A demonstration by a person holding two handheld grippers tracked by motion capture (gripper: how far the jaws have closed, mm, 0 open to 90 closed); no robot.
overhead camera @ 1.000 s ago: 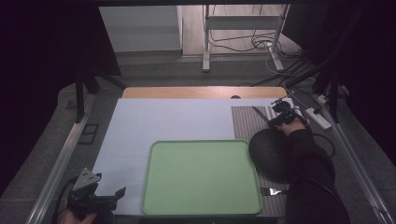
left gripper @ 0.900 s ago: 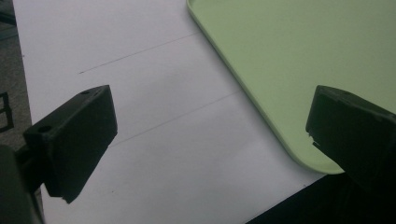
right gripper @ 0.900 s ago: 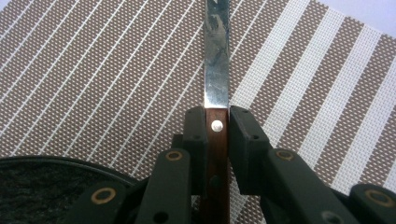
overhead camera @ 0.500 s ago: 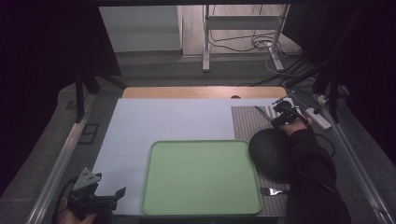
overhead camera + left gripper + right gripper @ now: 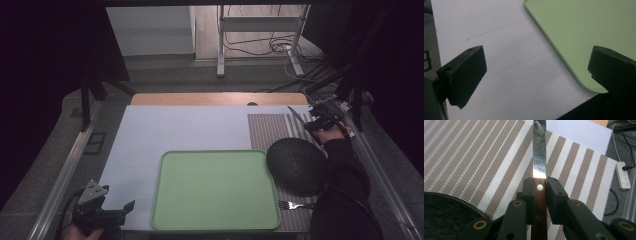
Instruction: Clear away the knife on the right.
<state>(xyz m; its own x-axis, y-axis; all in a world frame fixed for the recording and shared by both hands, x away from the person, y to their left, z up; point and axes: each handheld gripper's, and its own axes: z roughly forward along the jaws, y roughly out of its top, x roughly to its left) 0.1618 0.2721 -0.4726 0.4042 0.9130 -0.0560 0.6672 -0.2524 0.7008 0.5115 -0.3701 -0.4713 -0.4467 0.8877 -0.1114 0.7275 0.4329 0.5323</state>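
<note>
Presently, item one: the right claw (image 5: 314,121) is clamped on a knife (image 5: 539,152) by its handle, and compared with a second ago it sits slightly farther toward the far right corner of the striped mat (image 5: 267,131), with the blade lifted off the weave and pointing up and to the left in the high view. The knife has a flat, polished steel blade with a finely serrated edge and a reddish-brown wooden handle set with pale round rivets; both black jaws press on the handle's sides just below the blade. Item two: the left claw (image 5: 112,216) rests at the near left edge of the surface, unchanged in place since the earlier frames, its blocky matte black jaws standing wide apart with nothing between them. Item three: a tray (image 5: 215,190), pale green, smooth, rectangular with rounded corners and a low raised rim, lies on a white sheet (image 5: 170,130) that covers most of the surface. Item four: the mat, woven in brown and white stripes of varied width, lies at the right side. Item five: a dark, round, domed object (image 5: 296,165) with a fine mesh texture sits on the mat beside the tray. Item six: a metal fork (image 5: 289,204) lies near the mat's front edge.
</note>
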